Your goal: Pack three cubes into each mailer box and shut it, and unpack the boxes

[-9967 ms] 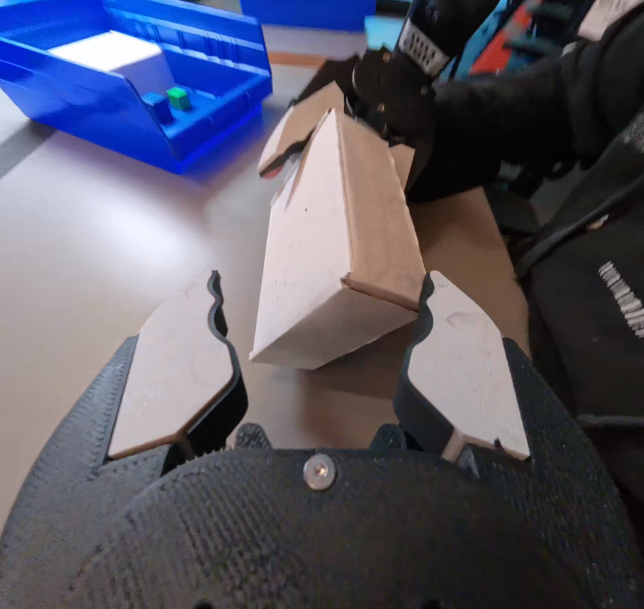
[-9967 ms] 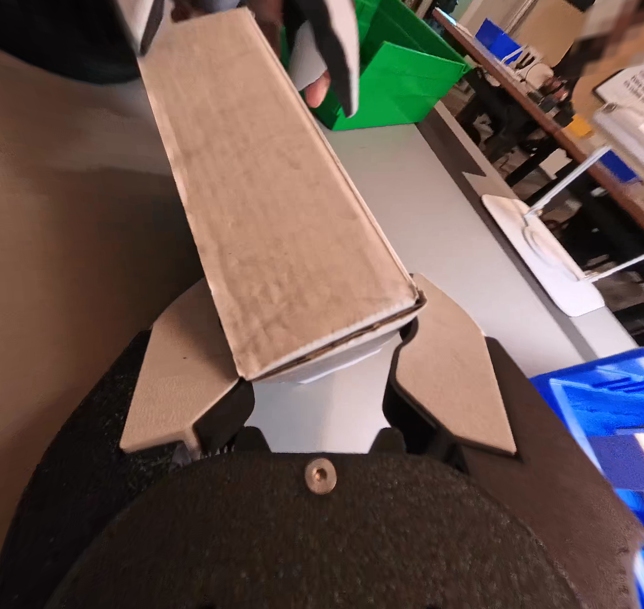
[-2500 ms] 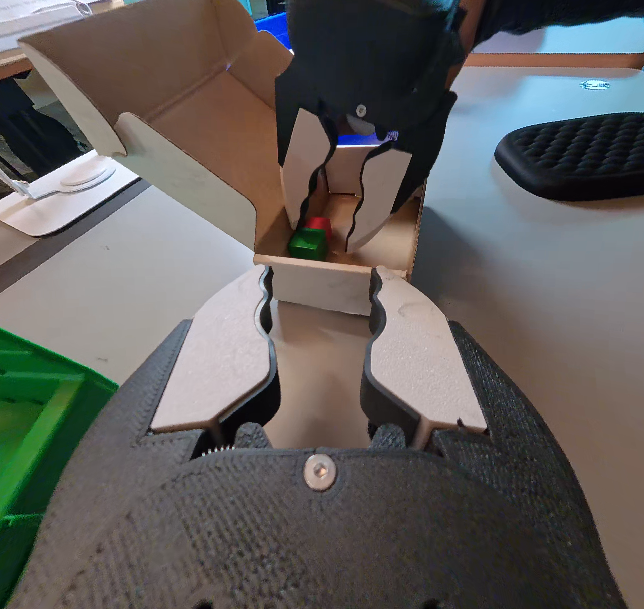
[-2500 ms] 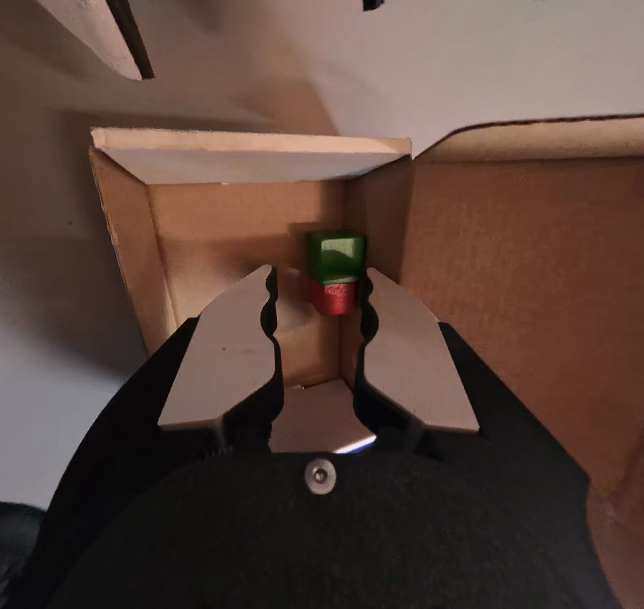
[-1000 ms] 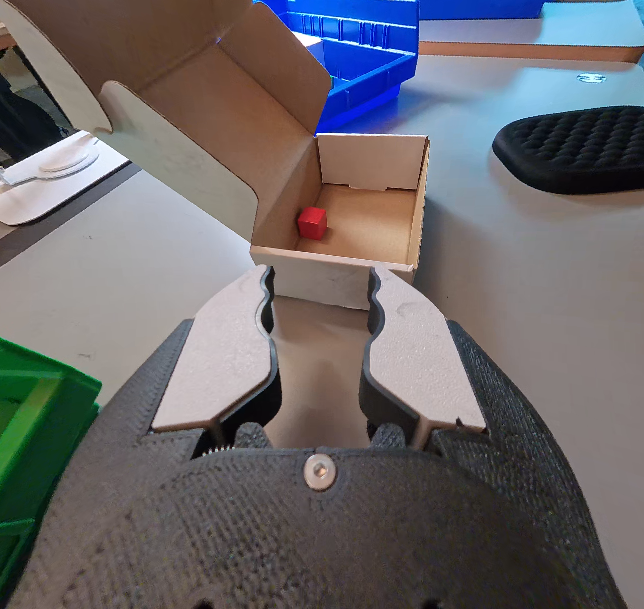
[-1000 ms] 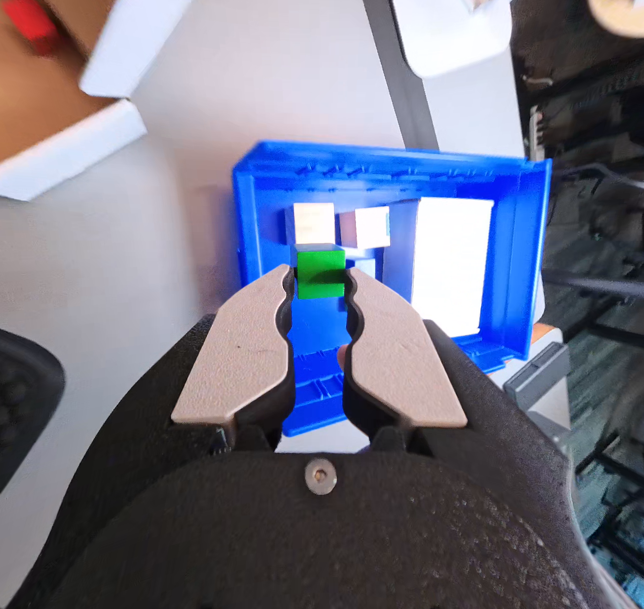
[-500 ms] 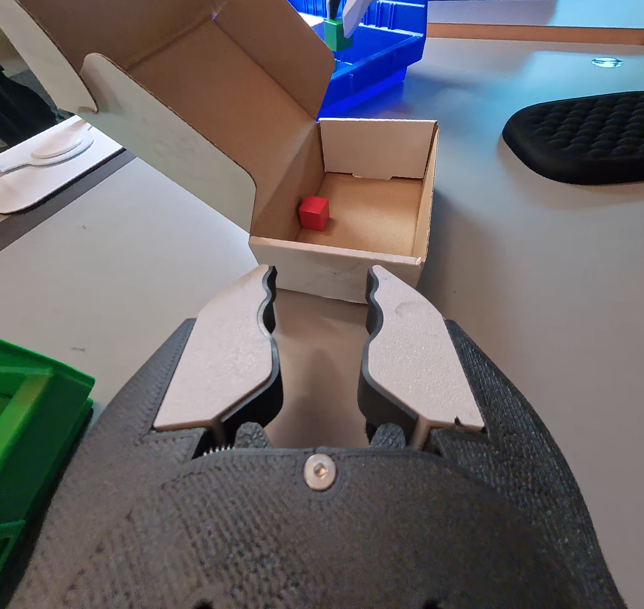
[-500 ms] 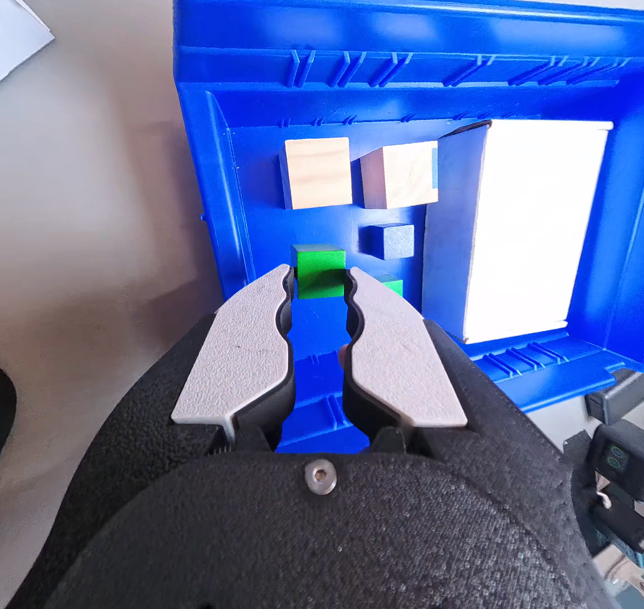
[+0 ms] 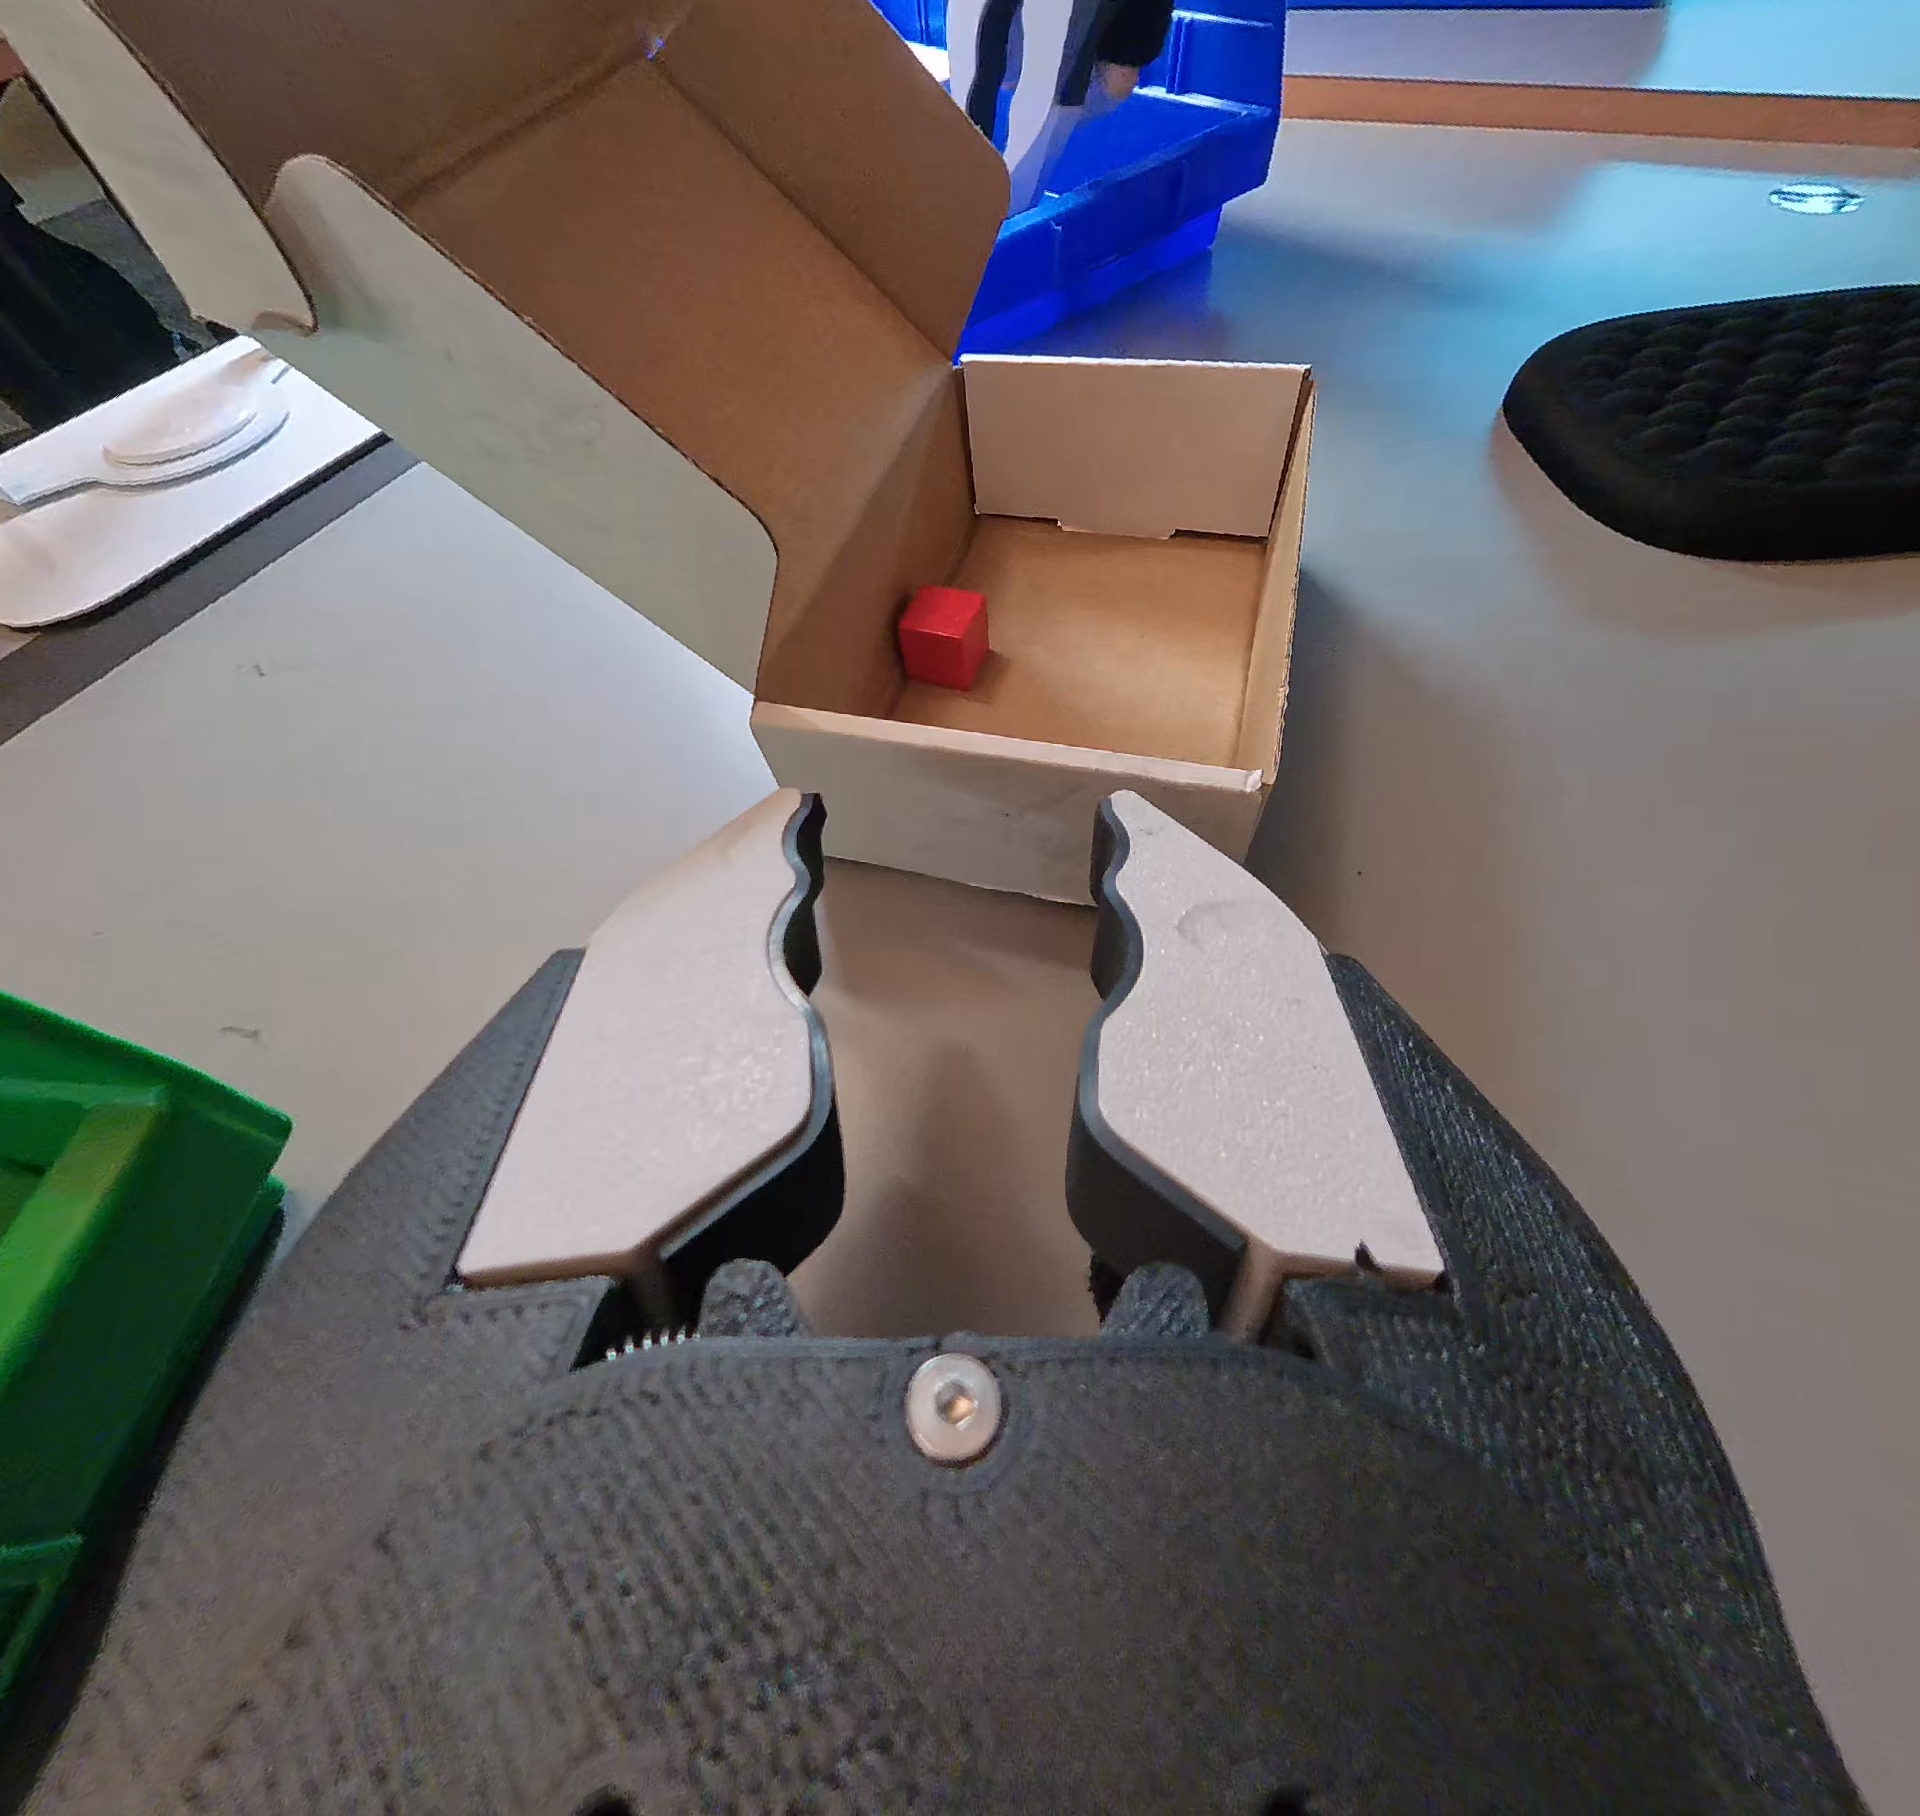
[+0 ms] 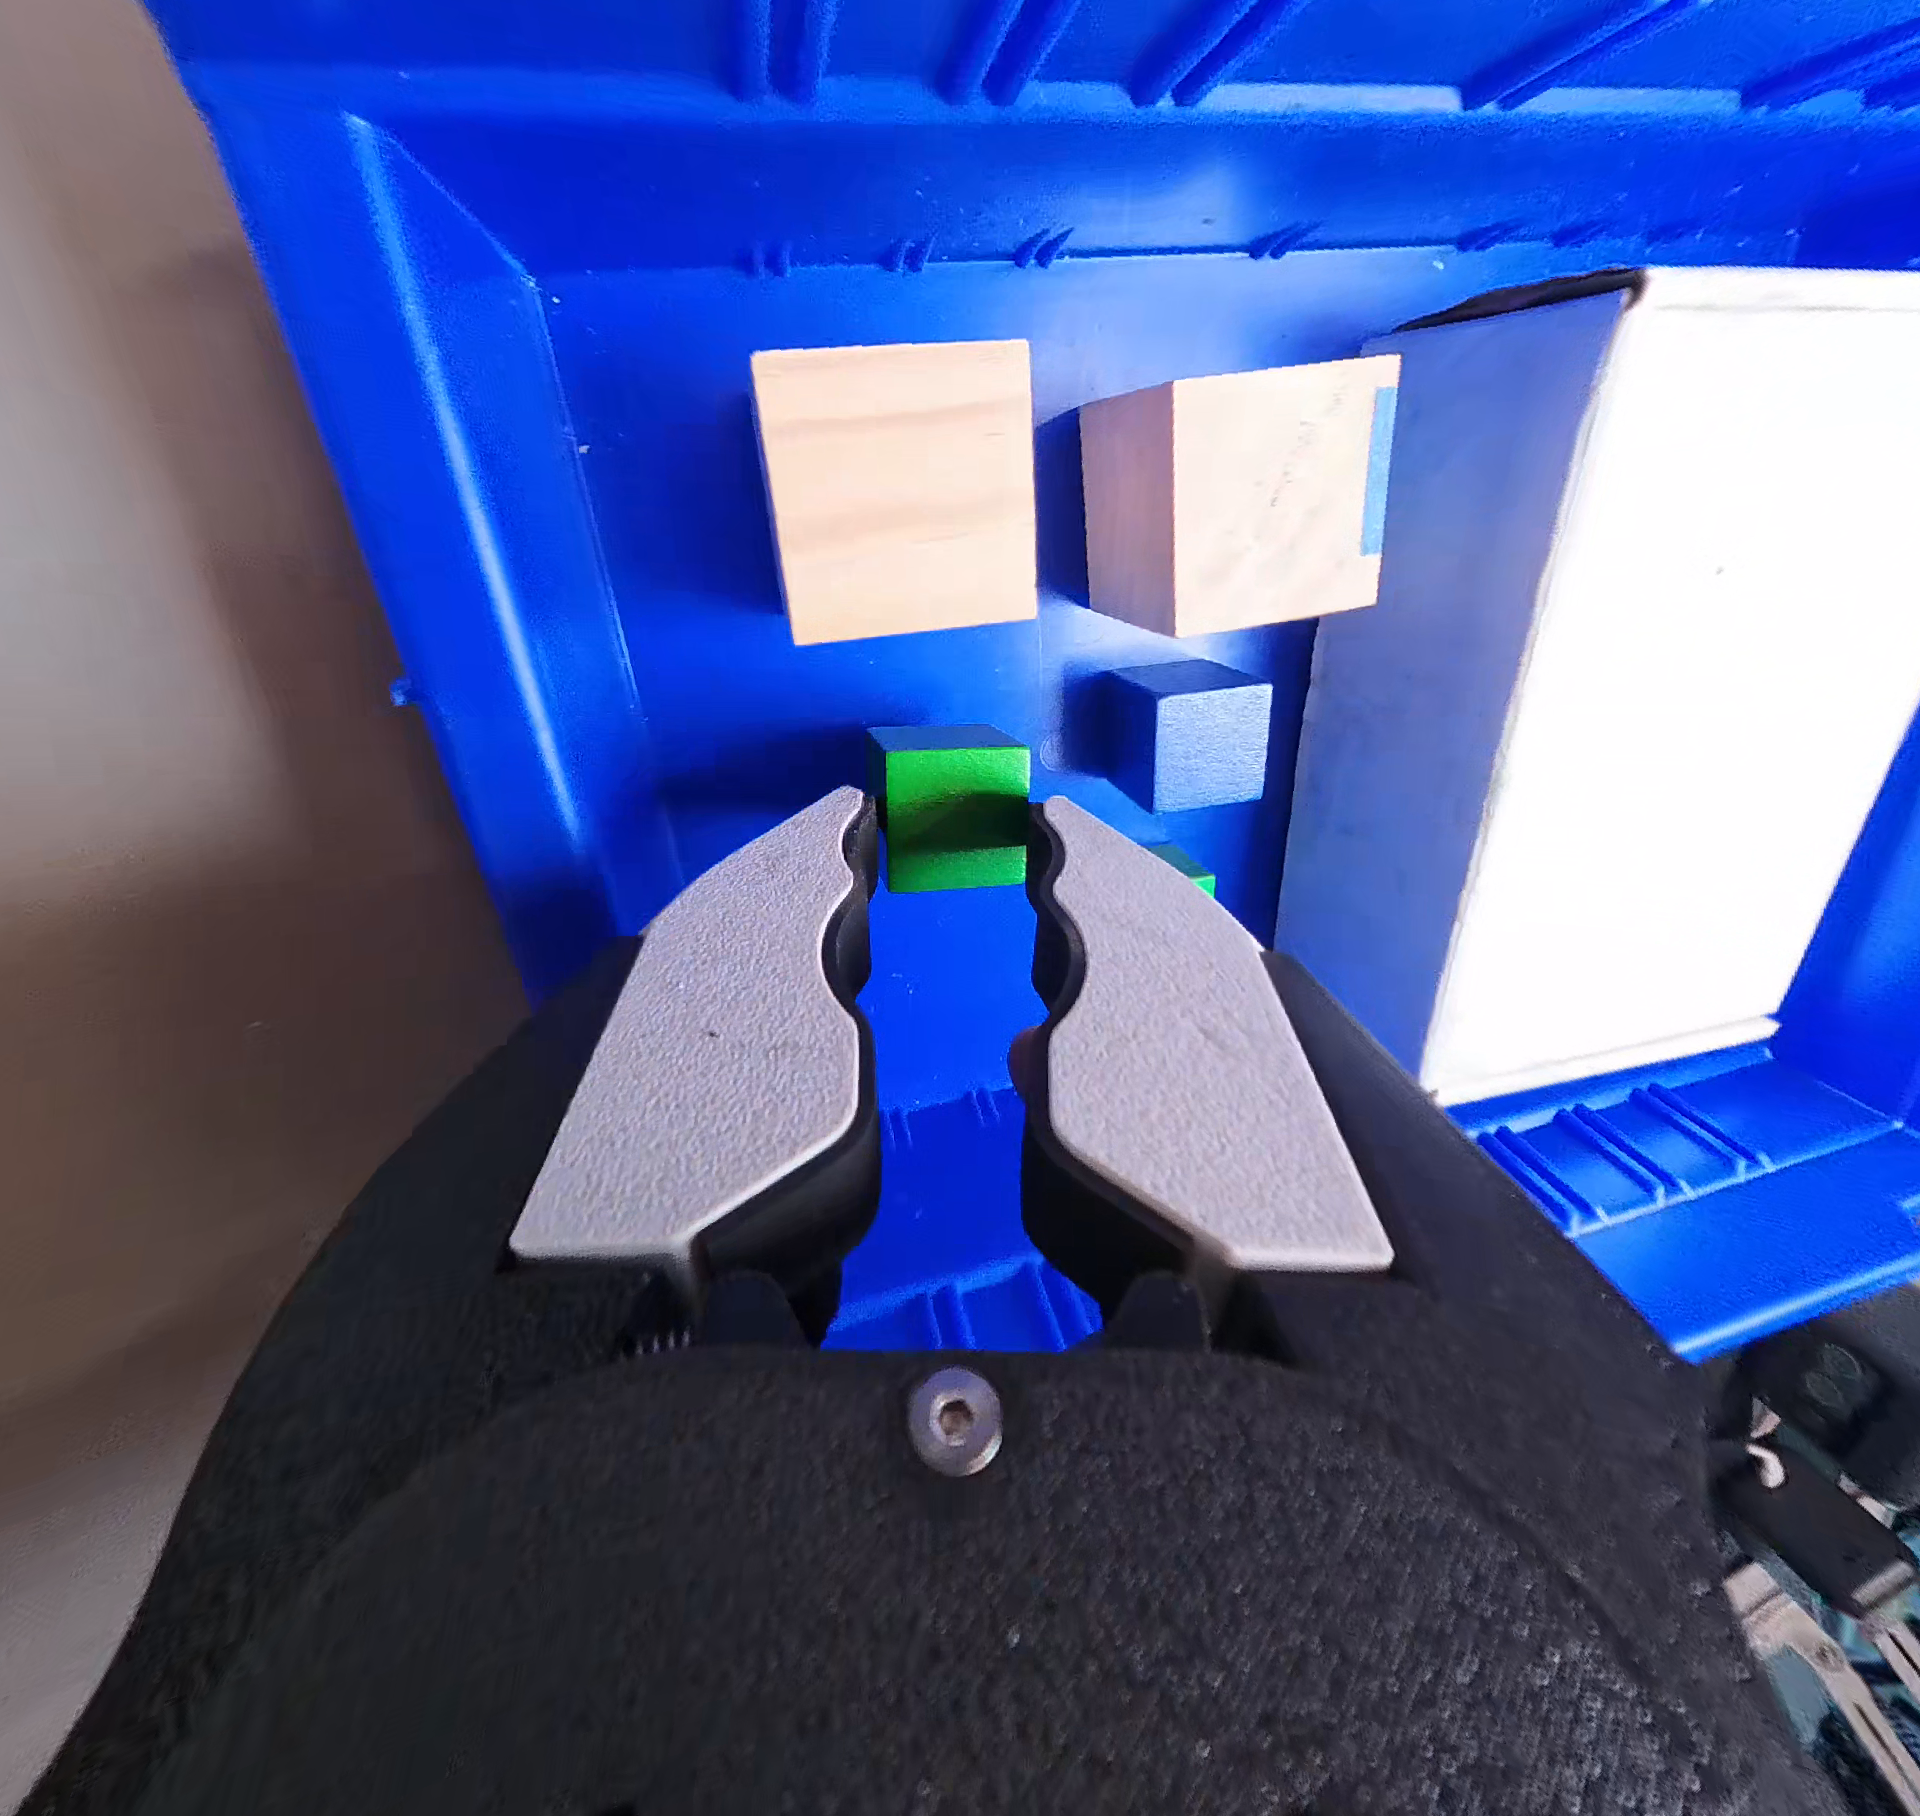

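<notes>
Glossy blue plastic bin (image 10: 436,436) holds two raw-wood cubes (image 10: 899,488); the mailer box (image 9: 1101,644) is matt corrugated cardboard

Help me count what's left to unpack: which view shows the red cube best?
The left wrist view: the red cube sits alone inside the open mailer box. The right wrist view misses it, showing only the blue bin.

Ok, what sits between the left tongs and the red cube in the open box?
In the left wrist view, only the mailer box's low white front wall stands between the left tongs and the red cube; the tabletop before that wall is bare.
</notes>
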Tool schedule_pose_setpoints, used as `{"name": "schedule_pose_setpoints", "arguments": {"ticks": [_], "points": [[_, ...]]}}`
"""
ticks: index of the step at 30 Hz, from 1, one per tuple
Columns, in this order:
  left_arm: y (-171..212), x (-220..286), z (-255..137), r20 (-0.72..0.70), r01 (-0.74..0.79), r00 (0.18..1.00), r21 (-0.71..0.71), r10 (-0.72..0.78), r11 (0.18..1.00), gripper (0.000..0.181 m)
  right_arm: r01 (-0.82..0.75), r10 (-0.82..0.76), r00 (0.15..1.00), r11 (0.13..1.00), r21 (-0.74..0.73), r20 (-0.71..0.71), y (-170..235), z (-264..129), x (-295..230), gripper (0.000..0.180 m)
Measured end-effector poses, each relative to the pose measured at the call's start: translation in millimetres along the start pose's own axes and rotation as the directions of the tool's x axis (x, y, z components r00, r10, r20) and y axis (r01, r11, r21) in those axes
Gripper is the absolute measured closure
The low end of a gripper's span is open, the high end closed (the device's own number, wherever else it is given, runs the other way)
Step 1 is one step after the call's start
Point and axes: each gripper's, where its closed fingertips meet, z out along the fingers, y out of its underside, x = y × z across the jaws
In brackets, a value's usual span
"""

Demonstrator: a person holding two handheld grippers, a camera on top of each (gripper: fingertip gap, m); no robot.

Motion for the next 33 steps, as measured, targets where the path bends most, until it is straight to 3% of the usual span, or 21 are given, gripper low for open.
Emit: {"name": "schedule_pose_setpoints", "arguments": {"ticks": [8, 10, 15, 18, 20, 23, 26, 29, 33], "points": [[-0.7, -2.8, -1.8, 0.003, 0.009, 1.0, 0.007, -0.009, 1.0, 0.132, 0.021, -0.023, 0.999, 0.998, -0.053, -0.043, 4.2, 17.8, 7.3, 0.151], [-1.4, -2.4, -2.2, 0.003, 0.006, 1.0, 0.009, -0.006, 1.0, 0.132, 0.024, -0.028, 0.996, 0.999, -0.043, -0.08, 1.2, 12.1, 11.9, 0.143], [-4.4, -1.0, -3.6, -0.004, 0.006, 1.0, 0.02, -0.006, 1.0, 0.132, 0.057, -0.037, 0.995, 0.974, 0.217, -0.096, -51.1, -63.6, -13.3, 0.144], [-5.3, 1.5, -2.9, -0.016, 0.004, 1.0, 0.023, -0.004, 1.0, 0.132, 0.16, -0.159, 0.987, 0.895, 0.417, -0.036, -105.7, -126.1, -79.9, 0.15], [-5.0, 4.5, -1.7, -0.029, 0.001, 1.0, 0.019, 0.0, 1.0, 0.131, 0.273, -0.28, 0.959, 0.861, 0.428, -0.047, -132.5, -141.5, -126.7, 0.149], [-6.6, 10.2, -2.2, -0.044, -0.014, 0.999, 0.025, 0.015, 1.0, 0.129, 0.407, -0.422, 0.906, 0.838, 0.363, -0.042, -160.1, -120.4, -182.0, 0.146], [-10.0, 14.5, -5.5, -0.046, -0.032, 0.998, 0.041, 0.034, 0.999, 0.128, 0.457, -0.471, 0.882, 0.85, 0.262, -0.009, -173.7, -70.7, -207.8, 0.143], [-11.0, 20.7, -6.6, -0.069, -0.038, 0.997, 0.046, 0.041, 0.998, 0.125, 0.476, -0.48, 0.877, 0.865, 0.157, -0.015, -176.3, -30.5, -209.1, 0.142], [-6.0, 29.7, -3.2, -0.111, -0.054, 0.992, 0.016, 0.056, 0.998, 0.119, 0.483, -0.482, 0.875, 0.866, 0.128, -0.044, -179.6, -15.2, -206.9, 0.143]]}}
